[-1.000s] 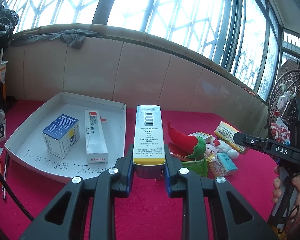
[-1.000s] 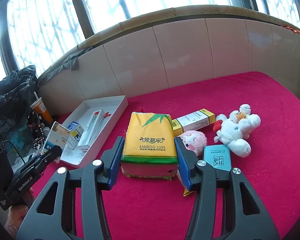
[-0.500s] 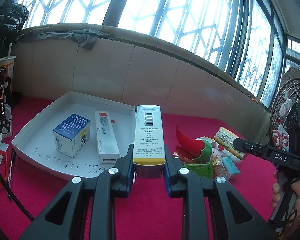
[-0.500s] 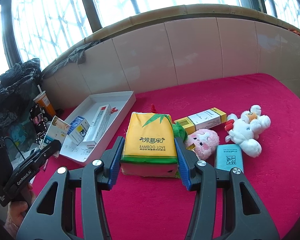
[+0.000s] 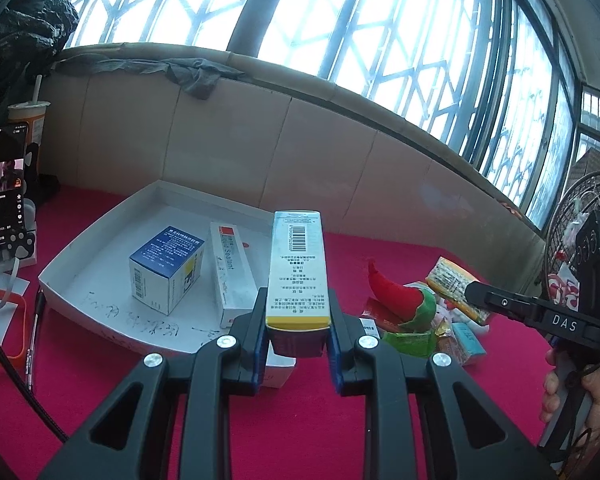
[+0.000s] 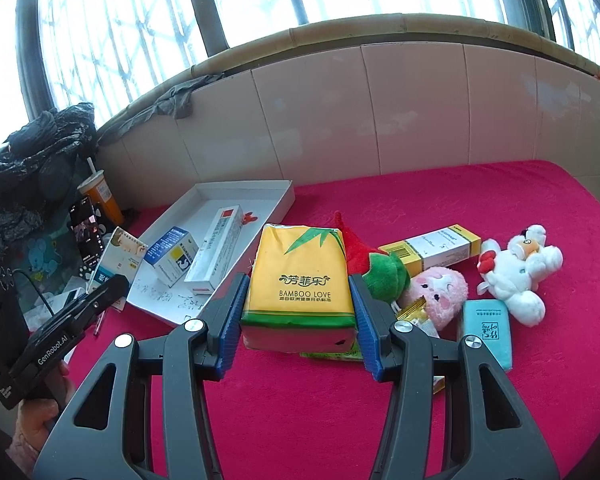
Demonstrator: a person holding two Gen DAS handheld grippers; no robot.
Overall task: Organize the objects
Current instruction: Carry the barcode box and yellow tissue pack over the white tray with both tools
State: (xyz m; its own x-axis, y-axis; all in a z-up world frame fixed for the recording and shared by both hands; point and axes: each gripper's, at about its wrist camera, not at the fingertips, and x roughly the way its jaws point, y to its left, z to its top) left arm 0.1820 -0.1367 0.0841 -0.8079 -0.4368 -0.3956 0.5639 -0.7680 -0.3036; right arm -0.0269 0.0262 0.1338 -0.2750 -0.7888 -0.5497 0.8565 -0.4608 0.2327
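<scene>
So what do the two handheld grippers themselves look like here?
Both are matte black plastic with triangular cut-outs, silver screw heads and ribbed blue pads on the fingers. Seen from the side, the left gripper reads "GenRobot.AI" in white on its body, and the right gripper reads "DAS", with a small green light. No sleeve is clearly visible.

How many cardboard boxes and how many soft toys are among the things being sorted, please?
Boxes: 4 (blue box, white box, held box, yellow-ended box)
Soft toys: 3 (white toy, pink toy, red-and-green toy)
Total: 7
</scene>
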